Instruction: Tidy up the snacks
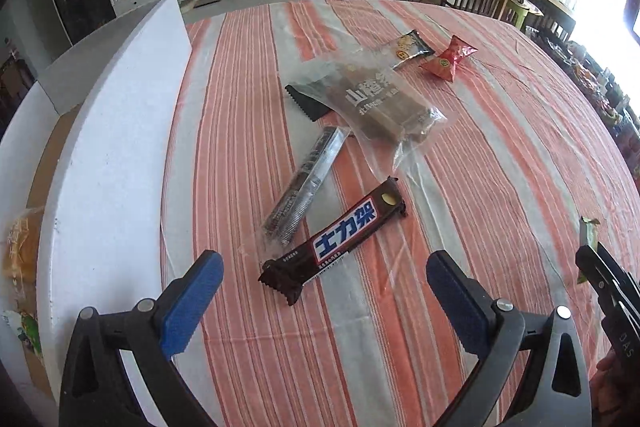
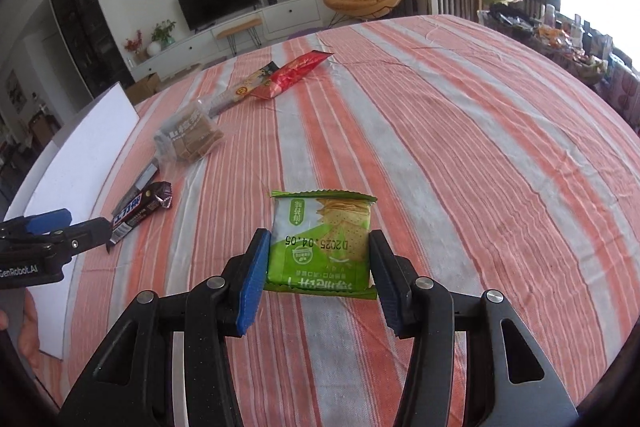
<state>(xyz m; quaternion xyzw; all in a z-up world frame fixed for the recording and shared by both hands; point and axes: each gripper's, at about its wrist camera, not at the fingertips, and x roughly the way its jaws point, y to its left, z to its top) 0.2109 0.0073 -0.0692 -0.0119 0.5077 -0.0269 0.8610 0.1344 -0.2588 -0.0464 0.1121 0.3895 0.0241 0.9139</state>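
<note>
The right gripper (image 2: 320, 267) was clamped on a green cracker packet (image 2: 322, 241), its blue pads pressed to the packet's two side edges and holding it above the striped tablecloth (image 2: 460, 147); the print faced the camera upside down, and the packet's lower seam was partly tucked behind the fingers. In the left wrist view only a sliver of that packet (image 1: 587, 239) showed at the right edge, the rest cut off by the frame. The left gripper (image 1: 324, 301) stood wide apart with nothing between its pads, hovering just short of a brown chocolate bar (image 1: 334, 241) lying on the cloth. Beyond the bar lay a long silvery wrapper (image 1: 306, 183), its far end slipped under a clear bag of brown blocks (image 1: 380, 103); a dark serrated strip (image 1: 308, 103) poked out beside that bag, and what it belonged to could not be made out. Farther off lay a black-and-tan sachet (image 1: 408, 49) and a red packet (image 1: 450, 59), close together. A white foam board (image 1: 116, 155) walled off the left, hiding most of an orange packet (image 1: 22, 247) behind it.
</note>
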